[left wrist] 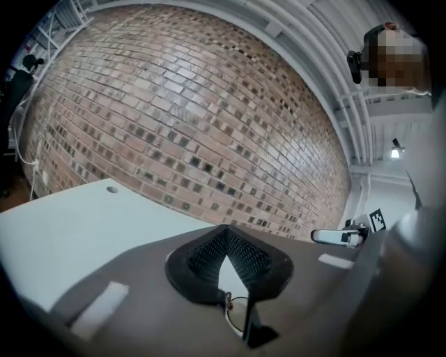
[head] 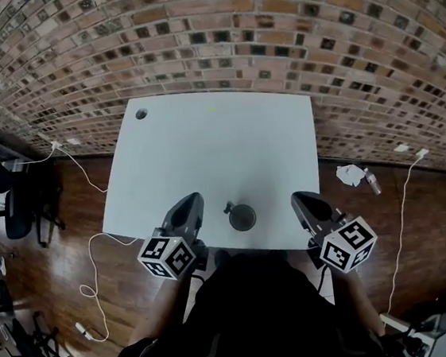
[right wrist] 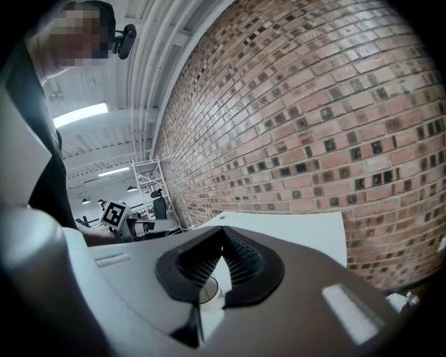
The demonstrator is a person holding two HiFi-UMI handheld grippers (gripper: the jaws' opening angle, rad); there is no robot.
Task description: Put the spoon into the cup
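The left gripper [left wrist: 226, 230] has its two fingers [left wrist: 204, 259] pressed together at the tips. Nothing is between them. The right gripper [right wrist: 223, 233] is the same: its fingers [right wrist: 242, 263] are pressed together and hold nothing.

The cup [head: 242, 218] stands on the white table [head: 218, 134], near the edge closest to the person. It is between the two pairs of fingers, a little nearer to the left ones, and it touches neither. In both gripper views the cup's round rim shows low down, under the closed fingertips.

A small dark thing sticks up at the rim of the cup, on the side by the left fingers. It looks like the end of the spoon [head: 229, 208], which is in the cup. It is too small to see well.

Both pairs of fingers point across the table at the brick wall [head: 207, 39]. The far part of the table, past the fingertips, has a small round hole [head: 141, 113] in one corner, off to the left of the left fingers.

The table stands on a brown wood floor [head: 57, 265]. A white cord [head: 93, 243] lies on the floor to the left of the left fingers.
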